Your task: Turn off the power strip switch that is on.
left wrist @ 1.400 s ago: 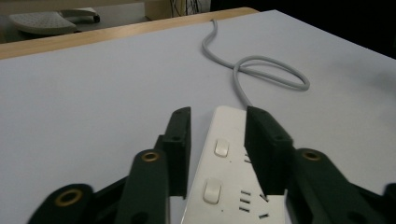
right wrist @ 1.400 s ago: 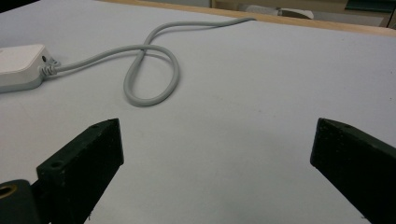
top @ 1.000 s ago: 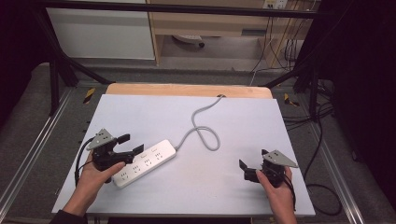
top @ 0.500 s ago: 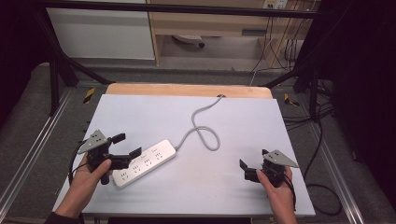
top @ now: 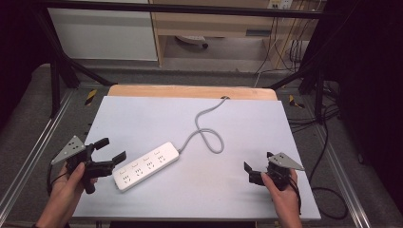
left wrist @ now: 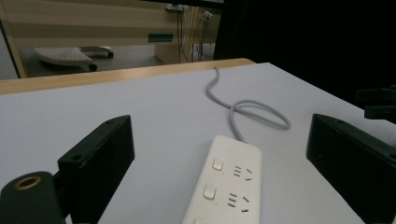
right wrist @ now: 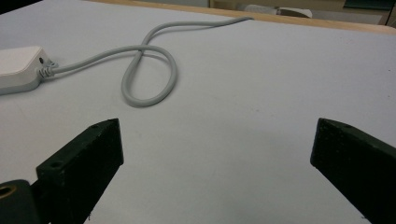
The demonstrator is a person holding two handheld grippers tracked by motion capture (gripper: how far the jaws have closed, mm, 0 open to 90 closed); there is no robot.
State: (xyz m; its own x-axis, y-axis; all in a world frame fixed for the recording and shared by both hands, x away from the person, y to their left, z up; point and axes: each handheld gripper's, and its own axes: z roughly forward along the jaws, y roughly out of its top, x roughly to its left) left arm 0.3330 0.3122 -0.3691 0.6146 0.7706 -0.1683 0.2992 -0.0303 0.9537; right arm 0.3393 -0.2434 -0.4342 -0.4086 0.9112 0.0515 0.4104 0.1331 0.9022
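Note:
A white power strip (top: 146, 166) lies at an angle on the pale table (top: 142, 114), its grey cable (top: 209, 135) looping toward the far edge. My left gripper (top: 112, 148) is just left of the strip's near end, apart from it. Its jaws have just been opening and stand open with nothing between them. In the left gripper view the strip (left wrist: 229, 186) lies ahead on the table between the wide jaws, untouched, with the cable loop (left wrist: 252, 109) beyond. My right gripper (top: 257, 161) rests open near the front right; its view shows the cable loop (right wrist: 149, 70) and the strip's end (right wrist: 18, 67).
A wooden strip (top: 190, 91) borders the table's far edge, where the cable drops off. A black metal frame (top: 57, 71) surrounds the table. Shelving and loose cables (top: 285, 42) stand on the floor beyond.
My left gripper has drawn back to the left, away from the power strip, with its jaws wider apart. The strip and the right gripper have stayed put.

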